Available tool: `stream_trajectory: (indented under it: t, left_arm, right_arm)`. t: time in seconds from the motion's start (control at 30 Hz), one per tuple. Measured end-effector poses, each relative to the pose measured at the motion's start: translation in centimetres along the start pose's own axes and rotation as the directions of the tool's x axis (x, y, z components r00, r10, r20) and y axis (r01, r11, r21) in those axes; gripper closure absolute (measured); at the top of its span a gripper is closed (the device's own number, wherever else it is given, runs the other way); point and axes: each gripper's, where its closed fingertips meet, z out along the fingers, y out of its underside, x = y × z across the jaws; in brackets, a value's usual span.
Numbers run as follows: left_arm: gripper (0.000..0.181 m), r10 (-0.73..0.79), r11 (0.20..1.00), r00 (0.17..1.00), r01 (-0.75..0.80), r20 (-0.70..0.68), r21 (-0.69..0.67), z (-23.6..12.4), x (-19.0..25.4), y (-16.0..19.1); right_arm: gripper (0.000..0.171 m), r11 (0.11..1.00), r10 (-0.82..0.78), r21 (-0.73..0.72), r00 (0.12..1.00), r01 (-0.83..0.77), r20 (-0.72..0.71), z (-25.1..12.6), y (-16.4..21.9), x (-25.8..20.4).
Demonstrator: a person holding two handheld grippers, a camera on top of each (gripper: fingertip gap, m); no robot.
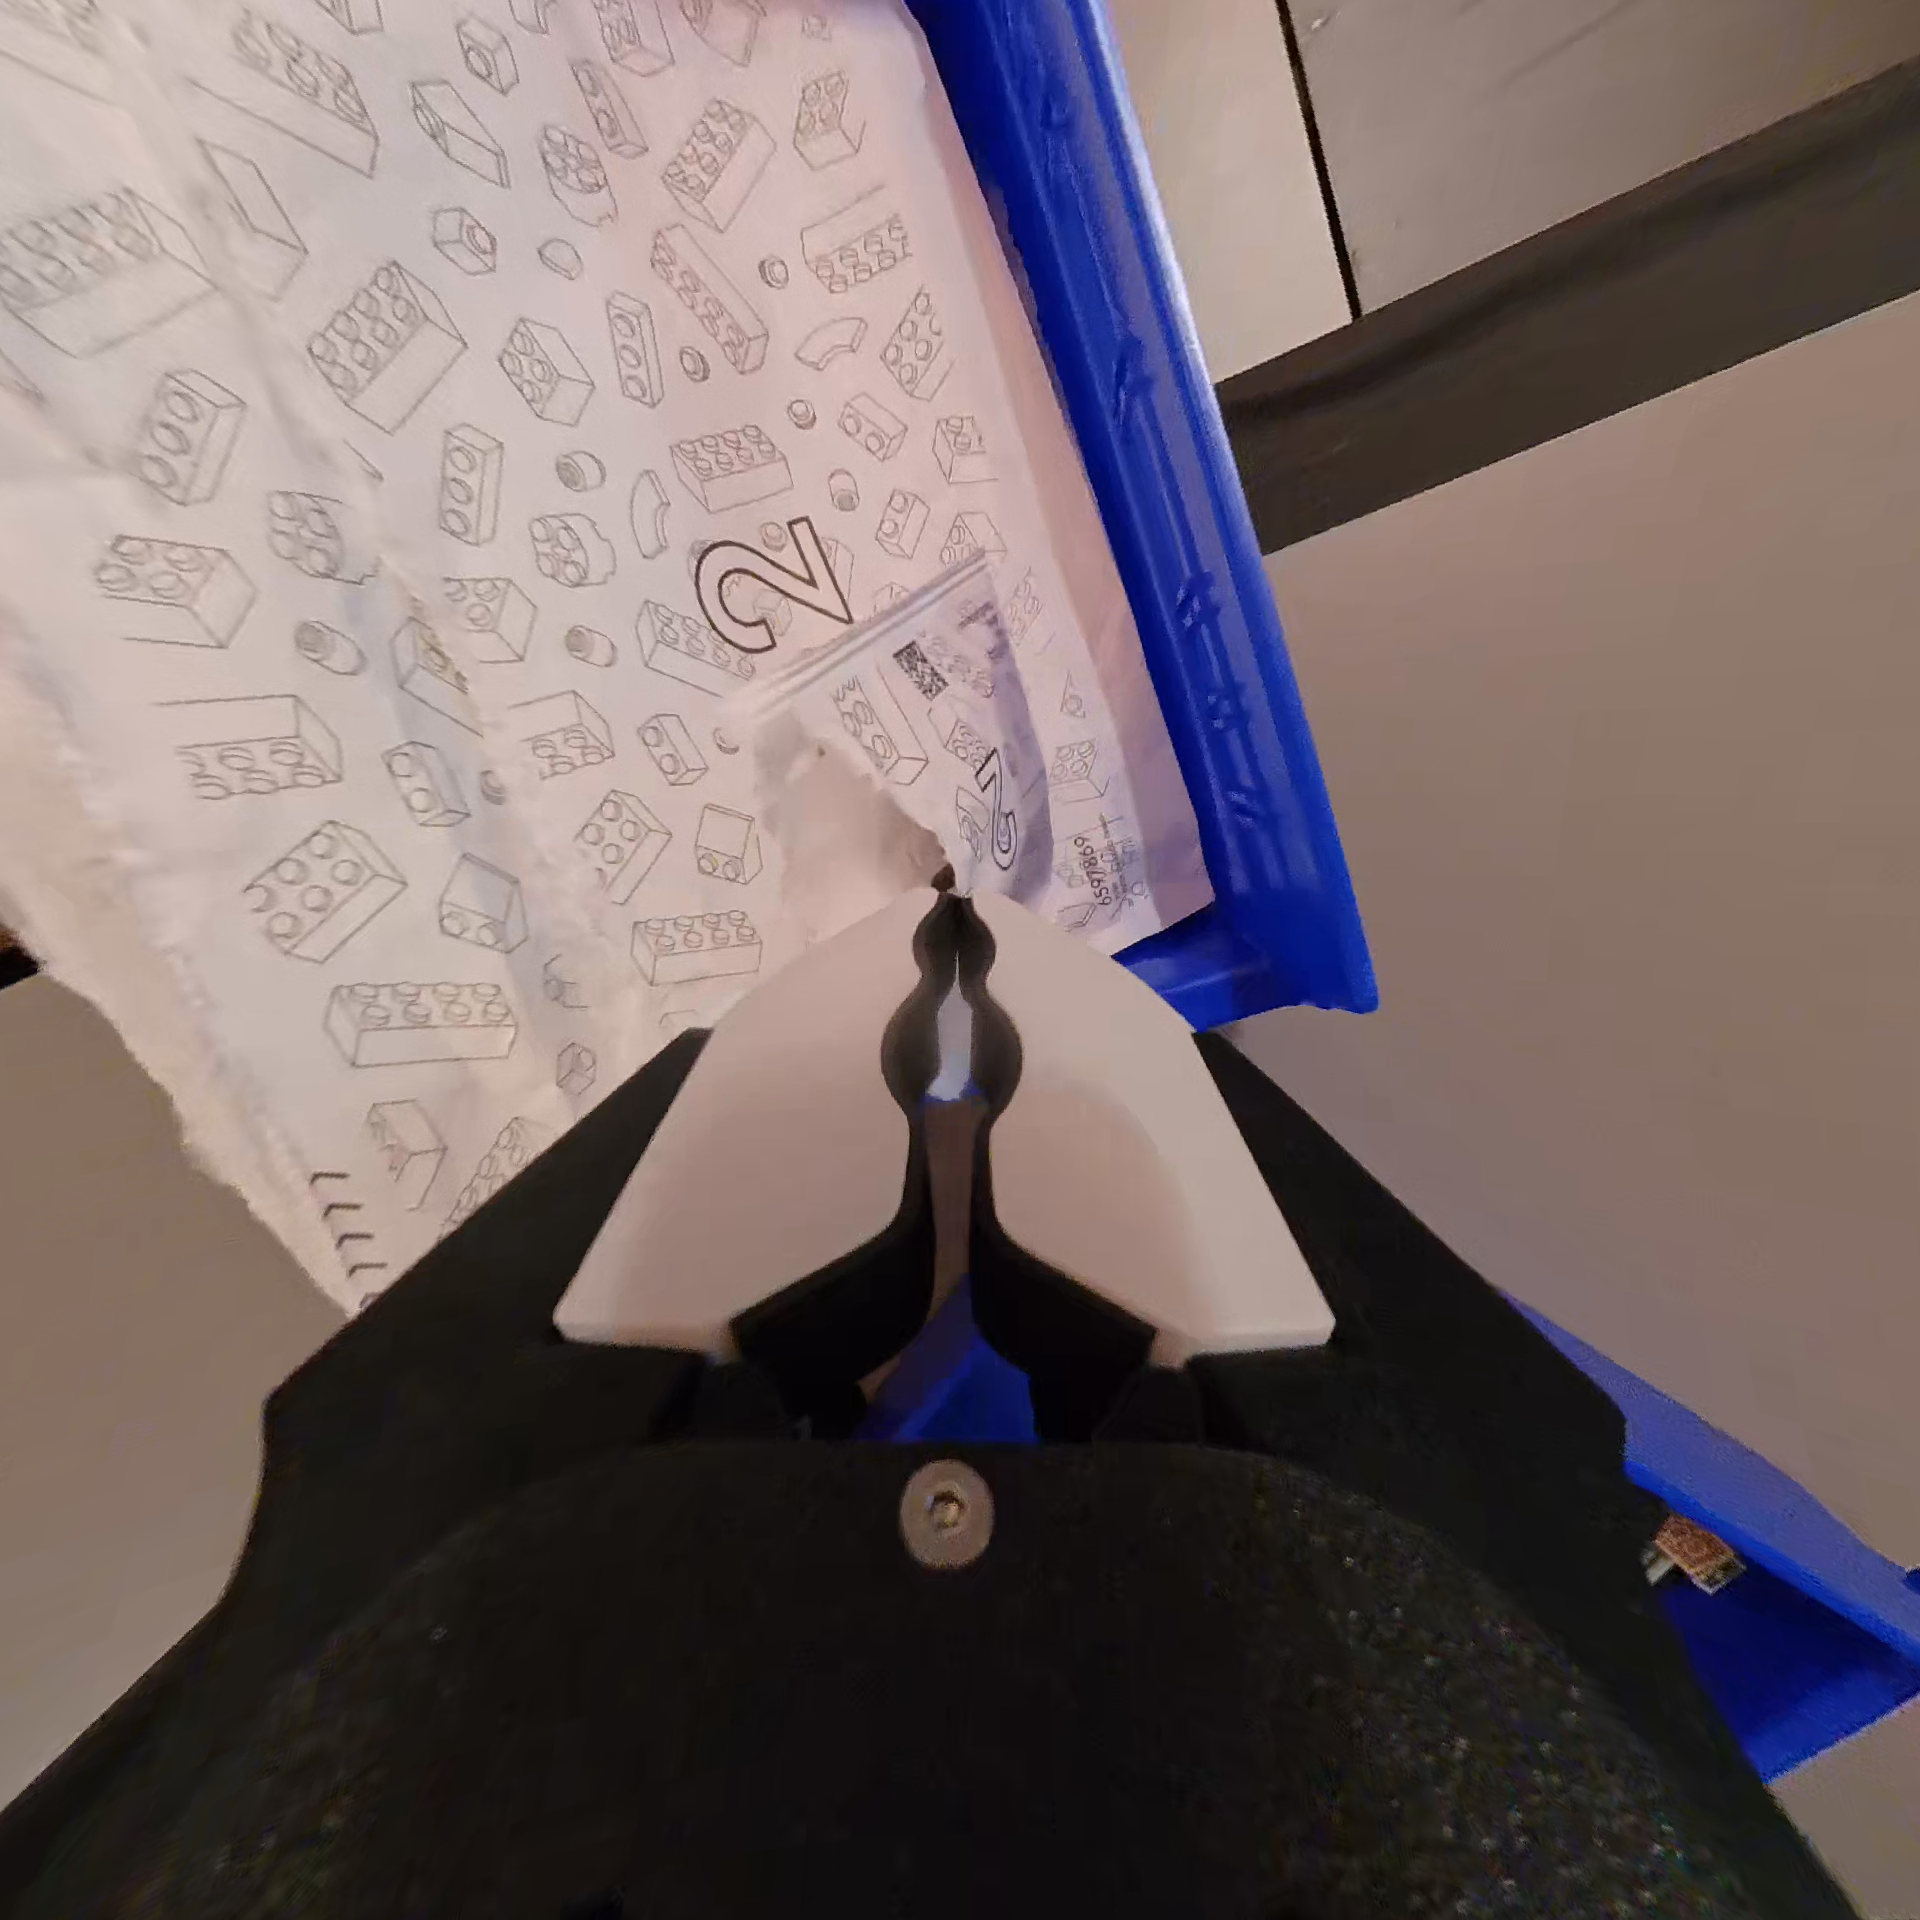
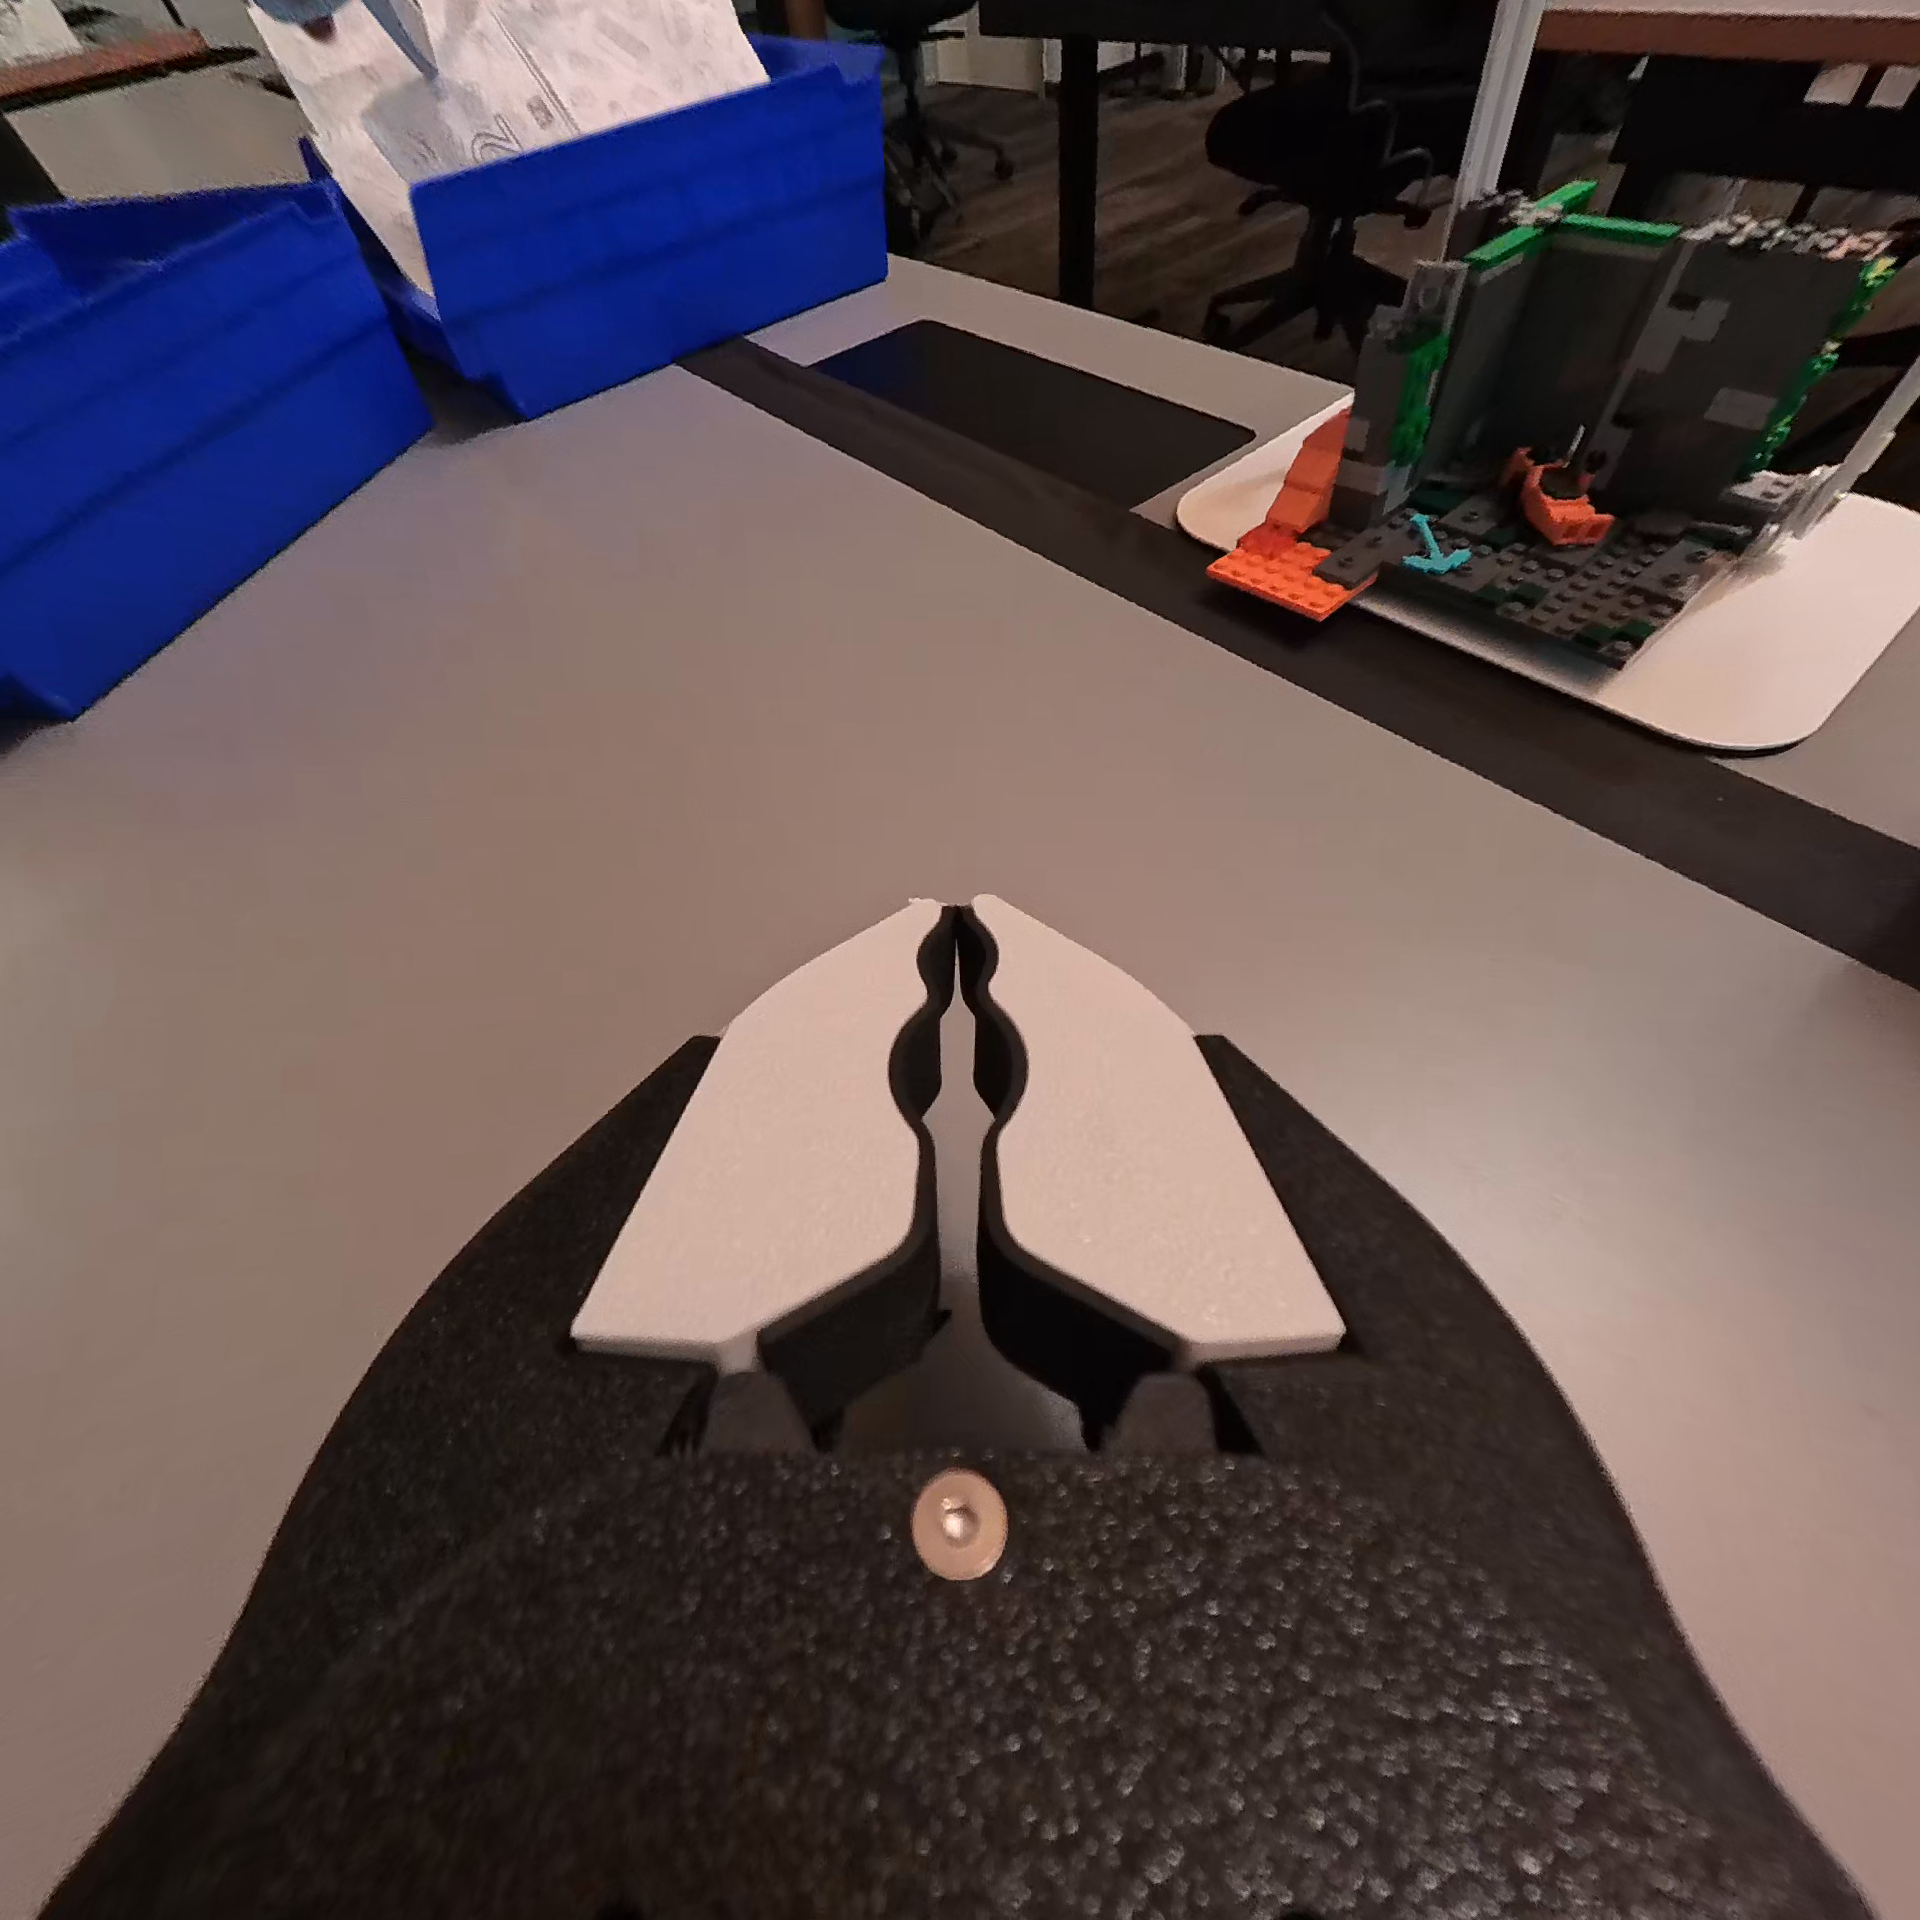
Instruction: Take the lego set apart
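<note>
In the left wrist view my left gripper is shut on the torn edge of a white paper bag printed with brick outlines. The bag stands out of a blue bin. The bag and that bin also show far off at the top left of the right wrist view. My right gripper is shut above the grey table, with nothing between its tips. The lego set, a grey and green build with orange parts, stands on a white tray at the right.
A second blue bin stands at the left of the table. A black strip runs across the table in front of the tray. Office chairs and table legs stand beyond the far edge. The tips of one gripper are about 55 cm away from the tips of the other. The lego set is closer to my right gripper, around 30 cm from its tips; the left tips are 55 cm off.
</note>
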Motion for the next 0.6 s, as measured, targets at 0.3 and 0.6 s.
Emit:
stream_trajectory:
  t: [0.3, 0.6]
  left_arm:
    - [0.18, 0.132, 0.991, 0.984, -0.131, 0.123, -0.015, -3.7, 0.8, -2.2]
    - [0.181, 0.277, 0.956, 0.943, -0.29, 0.184, 0.05, -7.2, 4.9, -8.9]
  right_arm:
    - [0.171, 0.999, 0.037, 0.015, 0.999, -0.037, 0.008, -0.4, -0.2, 0.2]
    - [0.171, 0.999, 0.037, 0.014, 0.999, -0.038, 0.024, -0.3, -0.3, -0.1]
